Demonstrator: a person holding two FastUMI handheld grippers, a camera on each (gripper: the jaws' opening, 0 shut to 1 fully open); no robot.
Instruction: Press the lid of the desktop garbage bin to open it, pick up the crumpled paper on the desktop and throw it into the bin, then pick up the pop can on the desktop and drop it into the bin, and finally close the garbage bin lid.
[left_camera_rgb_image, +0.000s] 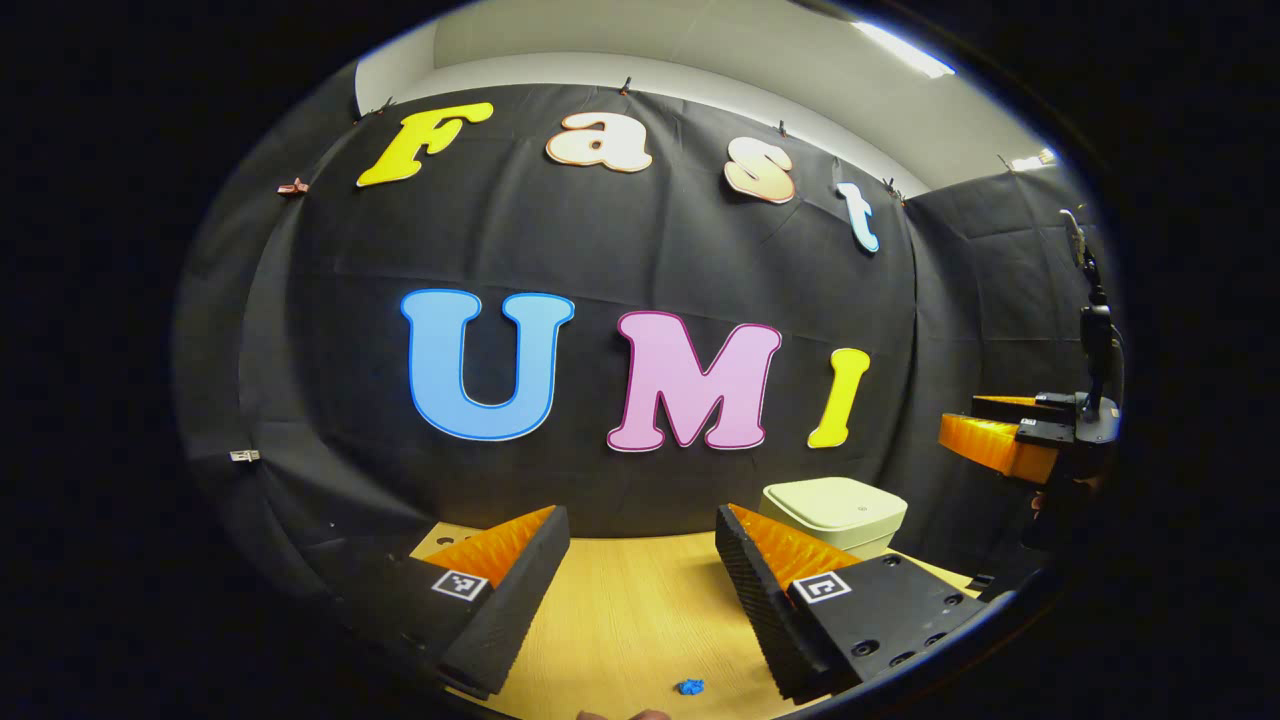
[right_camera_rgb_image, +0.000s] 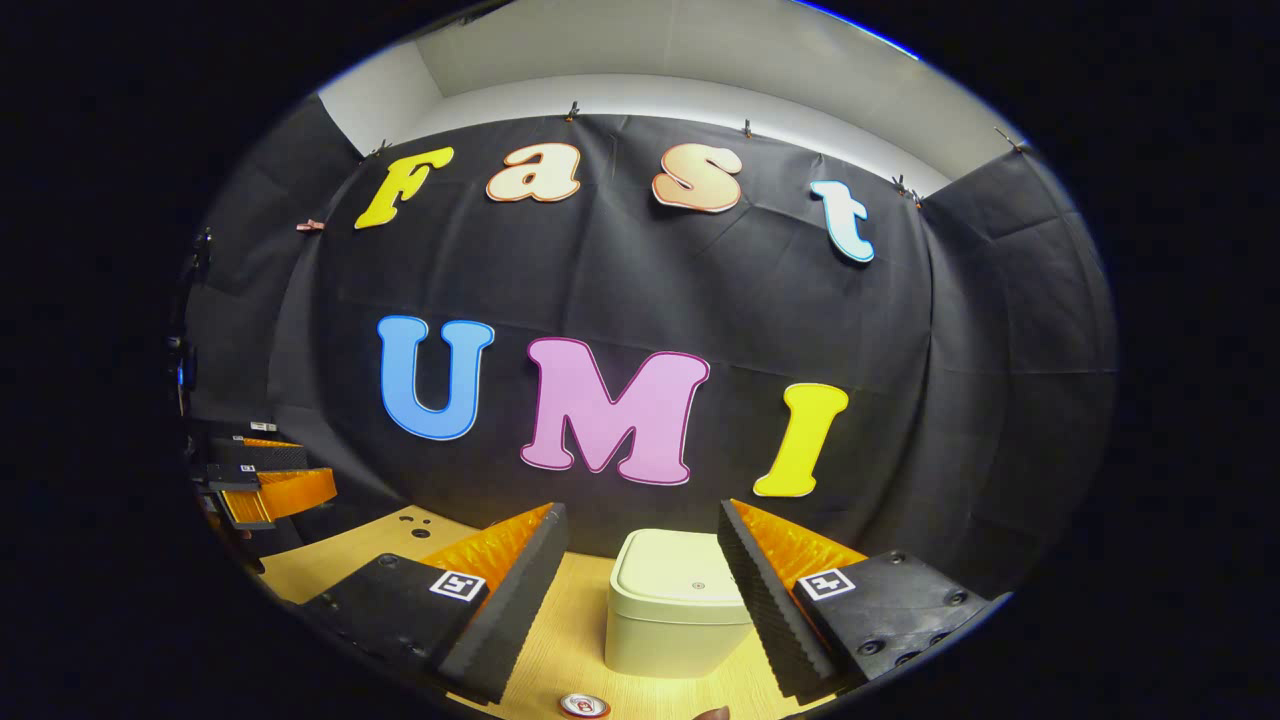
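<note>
Bin (right_camera_rgb_image: 680, 600) sat lid-down on the desk (right_camera_rgb_image: 560, 640) — opening step pending; right tool (right_camera_rgb_image: 640, 570) and left tool (left_camera_rgb_image: 640, 570) both gaped empty; next, a press on the lid.

Right gripper view: bin (right_camera_rgb_image: 680, 600), lid down, stands between the spread fingers, blocking the way forward; can (right_camera_rgb_image: 584, 706) just near of it. Left gripper view: bare table (left_camera_rgb_image: 630, 600) ahead; blue scrap (left_camera_rgb_image: 690, 687) near; bin far right.
</note>
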